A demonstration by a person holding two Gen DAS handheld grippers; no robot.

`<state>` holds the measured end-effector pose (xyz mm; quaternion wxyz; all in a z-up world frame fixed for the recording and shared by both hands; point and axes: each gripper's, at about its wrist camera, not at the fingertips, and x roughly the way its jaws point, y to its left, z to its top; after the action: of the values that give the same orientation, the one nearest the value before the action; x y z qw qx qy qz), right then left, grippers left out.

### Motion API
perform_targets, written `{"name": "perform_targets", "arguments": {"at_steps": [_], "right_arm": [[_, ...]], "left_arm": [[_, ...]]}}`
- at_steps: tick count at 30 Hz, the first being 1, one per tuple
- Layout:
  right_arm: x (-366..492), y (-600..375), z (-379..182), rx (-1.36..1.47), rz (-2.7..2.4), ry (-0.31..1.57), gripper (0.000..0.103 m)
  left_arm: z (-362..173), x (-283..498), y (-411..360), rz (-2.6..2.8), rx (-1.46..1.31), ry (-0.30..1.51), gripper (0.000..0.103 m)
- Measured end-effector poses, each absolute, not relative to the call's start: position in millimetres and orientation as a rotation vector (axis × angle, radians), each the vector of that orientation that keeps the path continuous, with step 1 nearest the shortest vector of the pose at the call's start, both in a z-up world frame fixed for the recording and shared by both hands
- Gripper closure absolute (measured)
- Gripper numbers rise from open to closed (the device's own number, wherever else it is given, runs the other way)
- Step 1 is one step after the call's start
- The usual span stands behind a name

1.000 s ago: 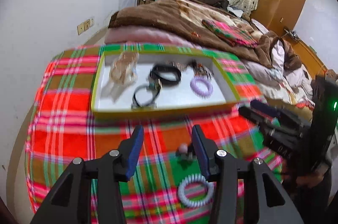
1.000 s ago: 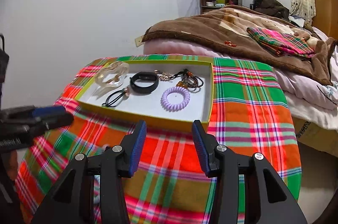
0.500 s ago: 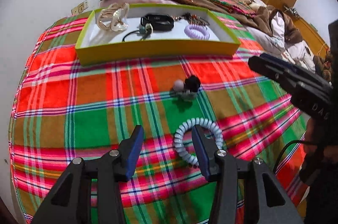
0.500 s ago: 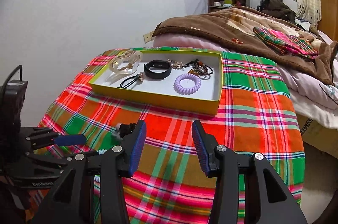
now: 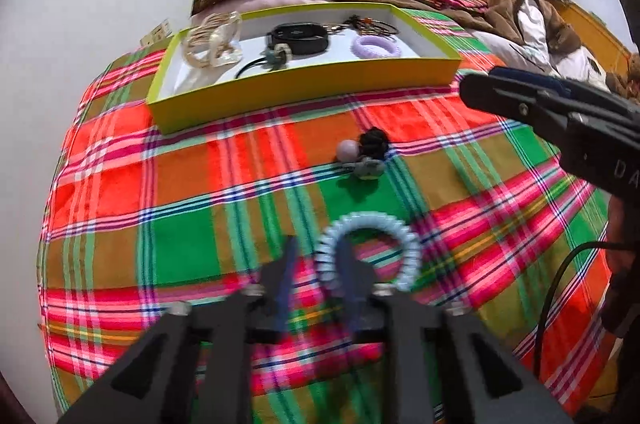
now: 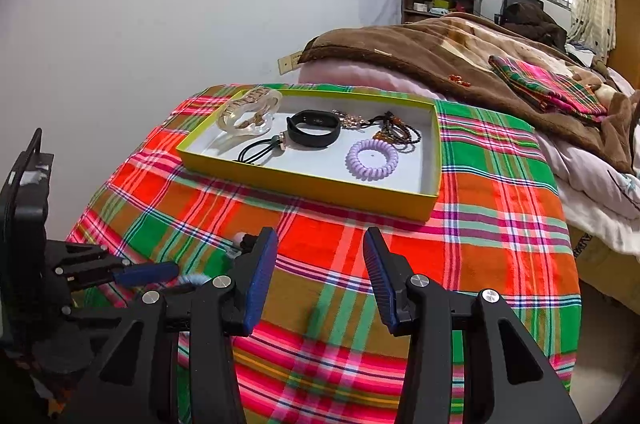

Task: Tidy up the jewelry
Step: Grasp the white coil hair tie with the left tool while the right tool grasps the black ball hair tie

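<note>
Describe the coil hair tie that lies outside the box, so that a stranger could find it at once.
Start at the yellow-green box on the plaid cloth. Come toward the camera, past the small black hair tie with a bead, to the pale blue coil hair tie at the left gripper. Its lilac twin lies inside the box.

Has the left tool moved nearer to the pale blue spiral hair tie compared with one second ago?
Yes. The left tool has come down and back from the yellow tray, and its fingers now straddle the near rim of the pale blue spiral hair tie.
</note>
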<state>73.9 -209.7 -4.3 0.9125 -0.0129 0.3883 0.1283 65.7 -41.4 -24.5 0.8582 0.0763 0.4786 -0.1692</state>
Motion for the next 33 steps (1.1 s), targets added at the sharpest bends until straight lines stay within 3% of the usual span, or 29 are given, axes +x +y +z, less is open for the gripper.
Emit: {"name": "perform_targets", "arguments": {"at_steps": [29,33], "right_arm": [[97.6,-153.1,-42.2,0.031,0.297,0.944,0.058],[97.6,-151.6,-46.3,0.046,0.277,0.938,0.071]], "left_arm": [[-19.9,72.7,51.4,-0.205,-0.061,0.971,0.093],[-25.0,74.1,54.0,-0.207,-0.081,0.987,0.093]]}}
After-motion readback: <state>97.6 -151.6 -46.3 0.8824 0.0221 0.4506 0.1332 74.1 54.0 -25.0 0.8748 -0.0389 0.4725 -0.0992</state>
